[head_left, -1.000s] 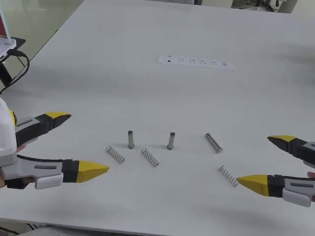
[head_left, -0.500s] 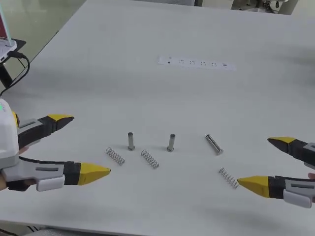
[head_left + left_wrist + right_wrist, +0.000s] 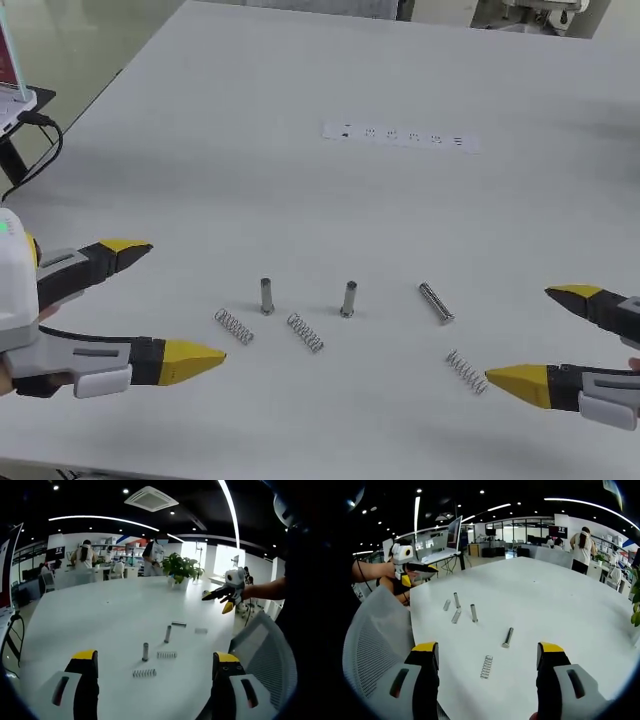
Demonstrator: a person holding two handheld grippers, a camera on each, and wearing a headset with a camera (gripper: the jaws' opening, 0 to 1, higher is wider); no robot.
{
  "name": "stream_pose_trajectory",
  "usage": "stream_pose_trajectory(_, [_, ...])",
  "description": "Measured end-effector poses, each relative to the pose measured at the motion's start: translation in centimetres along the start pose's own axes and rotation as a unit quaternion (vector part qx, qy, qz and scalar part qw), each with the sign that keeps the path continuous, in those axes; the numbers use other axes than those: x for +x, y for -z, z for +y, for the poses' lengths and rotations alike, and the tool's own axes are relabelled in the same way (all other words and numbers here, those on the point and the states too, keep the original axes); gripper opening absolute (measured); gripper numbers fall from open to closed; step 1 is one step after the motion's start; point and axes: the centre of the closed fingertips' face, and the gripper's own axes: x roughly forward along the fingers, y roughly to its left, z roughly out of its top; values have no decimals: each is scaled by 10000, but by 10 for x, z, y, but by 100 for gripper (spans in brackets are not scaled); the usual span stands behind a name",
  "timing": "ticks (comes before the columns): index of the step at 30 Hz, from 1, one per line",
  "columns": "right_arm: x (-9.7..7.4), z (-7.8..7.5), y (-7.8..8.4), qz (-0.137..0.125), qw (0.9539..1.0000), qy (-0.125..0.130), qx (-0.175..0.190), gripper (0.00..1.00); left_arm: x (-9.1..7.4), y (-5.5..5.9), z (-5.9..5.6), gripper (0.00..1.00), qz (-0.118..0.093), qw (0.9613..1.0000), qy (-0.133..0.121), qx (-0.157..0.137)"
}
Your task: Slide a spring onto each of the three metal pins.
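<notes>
Three short metal pins are on the white table: the left pin [image 3: 266,296] and the middle pin [image 3: 348,298] stand upright, while the right pin [image 3: 435,303] lies flat. Three loose springs lie near them: a left spring [image 3: 233,326], a middle spring [image 3: 305,333] and a right spring [image 3: 466,371]. My left gripper [image 3: 168,303] hovers open at the left, its yellow tips pointing toward the left spring. My right gripper [image 3: 545,337] is open at the right, its near tip just right of the right spring. Nothing is held. The right gripper view shows the right spring [image 3: 486,666] ahead between the jaws.
A flush power strip [image 3: 400,134] sits in the table [image 3: 300,180] further back. A cable [image 3: 35,150] and a stand are off the table's left edge. A mesh chair back [image 3: 375,645] is near me. People and desks fill the room behind.
The head camera tilted a little, so everything sits slightly lower in the picture. Both grippers stay open and nearly in place; pins and springs have not moved.
</notes>
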Motion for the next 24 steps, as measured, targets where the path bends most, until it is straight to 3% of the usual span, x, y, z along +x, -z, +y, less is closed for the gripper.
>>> stream_pose_trajectory(14, [4, 4, -3, 66, 9998, -167, 36, 78, -1, 1, -1, 90, -1, 10000, 26, -30])
stream_pose_trajectory(24, [15, -7, -5, 315, 9993, -136, -156, 70, -5, -1, -1, 92, -93, 9999, -6, -64])
